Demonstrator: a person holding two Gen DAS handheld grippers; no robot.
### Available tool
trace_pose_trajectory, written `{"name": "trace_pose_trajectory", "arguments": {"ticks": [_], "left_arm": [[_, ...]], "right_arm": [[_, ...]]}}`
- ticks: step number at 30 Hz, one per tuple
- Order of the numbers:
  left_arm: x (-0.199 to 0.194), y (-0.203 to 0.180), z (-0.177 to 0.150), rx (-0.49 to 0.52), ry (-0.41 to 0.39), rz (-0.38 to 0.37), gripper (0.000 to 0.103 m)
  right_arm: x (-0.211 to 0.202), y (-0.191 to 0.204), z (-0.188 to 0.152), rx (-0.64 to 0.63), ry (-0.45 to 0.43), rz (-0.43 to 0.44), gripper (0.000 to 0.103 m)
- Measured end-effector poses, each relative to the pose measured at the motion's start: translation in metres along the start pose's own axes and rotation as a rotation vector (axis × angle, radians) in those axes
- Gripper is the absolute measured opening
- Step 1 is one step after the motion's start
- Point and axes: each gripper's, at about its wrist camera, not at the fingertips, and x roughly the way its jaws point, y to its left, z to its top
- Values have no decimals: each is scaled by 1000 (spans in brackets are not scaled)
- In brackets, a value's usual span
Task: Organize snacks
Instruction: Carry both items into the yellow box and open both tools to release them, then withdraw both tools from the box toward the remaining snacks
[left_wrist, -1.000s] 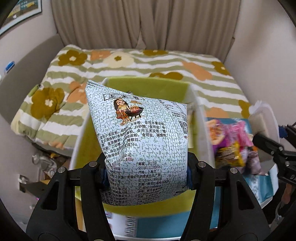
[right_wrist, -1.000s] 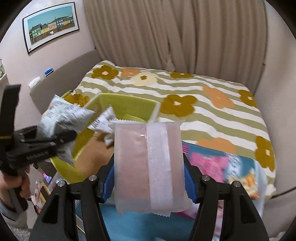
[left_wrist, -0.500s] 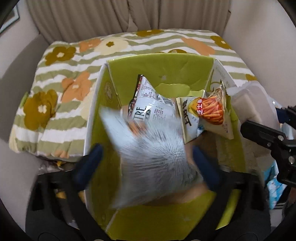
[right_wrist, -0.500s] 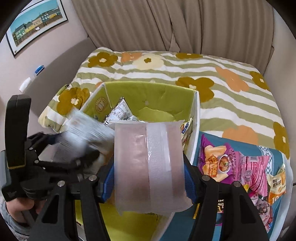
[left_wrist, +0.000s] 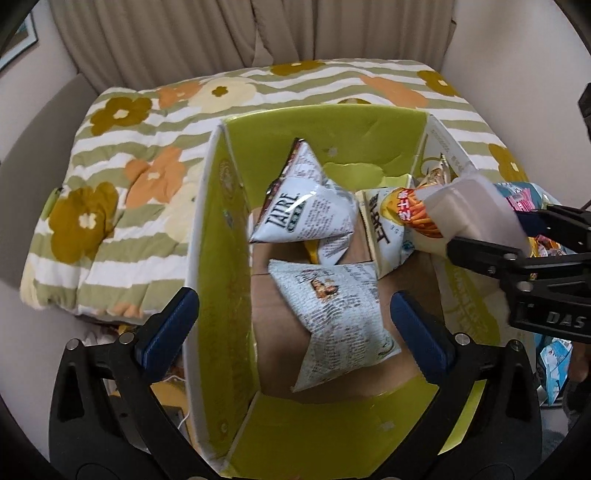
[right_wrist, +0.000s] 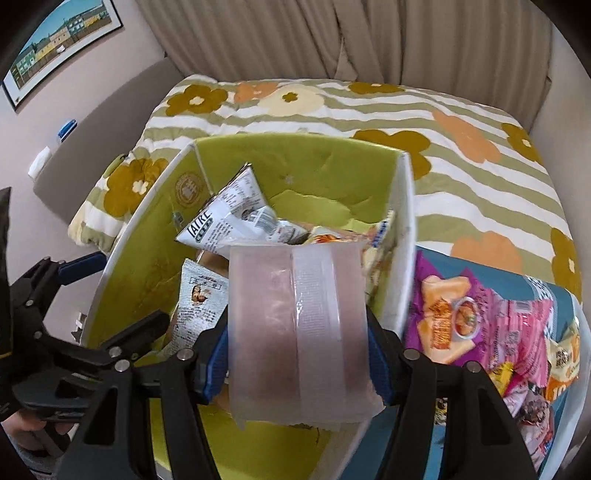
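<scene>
A green cardboard box stands open in front of the bed and holds several snack bags. The grey speckled snack bag lies loose on the box floor, near a white TAIRE bag and an orange-stick bag. My left gripper is open and empty above the box. My right gripper is shut on a translucent pinkish packet and holds it over the box's right side; the packet also shows in the left wrist view. The box shows in the right wrist view.
A teal tray to the right of the box holds several pink and orange snack bags. A striped flowered bedspread lies behind the box. Curtains and walls close the back.
My left gripper opened and the grey speckled bag dropped into the box. My right gripper moved left with the pinkish packet, over the box's right side.
</scene>
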Motion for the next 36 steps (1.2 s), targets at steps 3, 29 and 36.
{"name": "trace_pose_trajectory", "arguments": {"ticks": [3, 29, 36], "left_arm": [[2, 8, -3, -20, 14, 3, 103], [-11, 17, -26, -45, 23, -39, 103], [-42, 4, -37, -94, -28, -10, 103]], "right_arm": [[12, 6, 3, -14, 17, -7, 59], [-20, 16, -8, 5, -102, -19, 102], [-56, 4, -24, 8, -131, -13, 102]]}}
